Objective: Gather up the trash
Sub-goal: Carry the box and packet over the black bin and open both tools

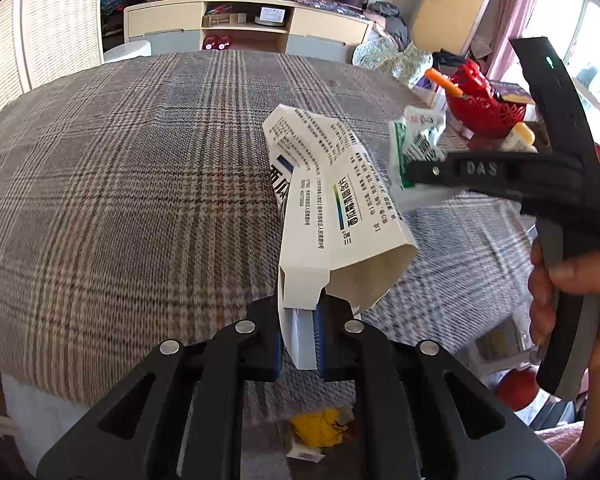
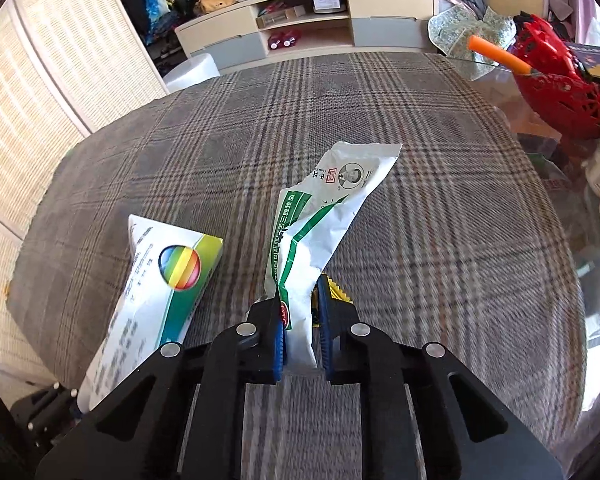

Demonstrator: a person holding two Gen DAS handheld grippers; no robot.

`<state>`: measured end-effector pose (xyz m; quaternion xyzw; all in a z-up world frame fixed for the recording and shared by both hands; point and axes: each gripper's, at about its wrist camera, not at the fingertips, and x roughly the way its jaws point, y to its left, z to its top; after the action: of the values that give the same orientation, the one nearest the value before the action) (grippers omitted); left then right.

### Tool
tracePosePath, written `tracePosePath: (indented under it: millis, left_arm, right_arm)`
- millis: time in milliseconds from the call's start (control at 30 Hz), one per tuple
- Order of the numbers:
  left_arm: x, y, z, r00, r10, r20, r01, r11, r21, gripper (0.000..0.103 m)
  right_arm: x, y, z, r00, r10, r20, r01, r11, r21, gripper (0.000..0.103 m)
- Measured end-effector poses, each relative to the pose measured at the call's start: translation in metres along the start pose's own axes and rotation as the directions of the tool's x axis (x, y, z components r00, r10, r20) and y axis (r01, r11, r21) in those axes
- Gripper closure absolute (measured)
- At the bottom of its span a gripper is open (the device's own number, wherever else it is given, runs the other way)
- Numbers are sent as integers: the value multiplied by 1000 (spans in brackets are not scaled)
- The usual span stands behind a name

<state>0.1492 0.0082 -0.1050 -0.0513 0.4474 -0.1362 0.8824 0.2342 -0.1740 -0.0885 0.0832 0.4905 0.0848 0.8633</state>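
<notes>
The table wears a woven plaid cloth in grey and brown (image 2: 420, 200), matt and coarse-looking. The bent white printed carton (image 1: 340, 208) is thin cardboard, matt outside and plain inside. The crumpled white-and-green sachet (image 2: 324, 232) looks like slightly glossy film. The left gripper (image 1: 298, 336) is matt black plastic with shiny metal pins and ribbed blue pads. At far right, a red openwork plastic basket (image 2: 560, 92) shines.

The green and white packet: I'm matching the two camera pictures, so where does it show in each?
Left wrist view: the green and white packet is at right of centre, clamped in the right gripper that reaches in from the right edge.
Right wrist view: the same packet stands at centre, rising from that gripper.
Shared landmark: the red basket, at upper right in both views.
</notes>
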Motion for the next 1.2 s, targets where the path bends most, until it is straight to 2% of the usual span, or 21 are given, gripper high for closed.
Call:
tracePosePath:
  millis: [100,400,633,867,1000,1200]
  left_arm:
    - [-18,-11,-12,1000,12,17,-12,1000,20,93]
    - [-78,-49,-66,996,-54,70,50,997,59,93]
    - [-99,-65,-119,996,-70,48,67,996,62,92]
    - [-90,-74,-181,997,-62,-35,64,996,59,92]
    - [-64,-69,-209,993,-49,-110,55,997,51,92]
    - [-16,-53,-217,981,-31,-192,33,999,7,92]
  right_arm:
    - [-25,-2,-18,1000,6,15,-6,1000,0,88]
    - [-106,-9,-94,998,18,68,-16,999,-29,88]
    - [-139,-15,-169,997,32,64,-28,998,-61,88]
    - [-125,-18,-226,999,34,8,-33,997,-64,88]
    - [-100,-22,-247,999,13,-38,-15,998,-55,88]
    - [-52,-30,-260,993,35,-117,-36,999,-5,88]
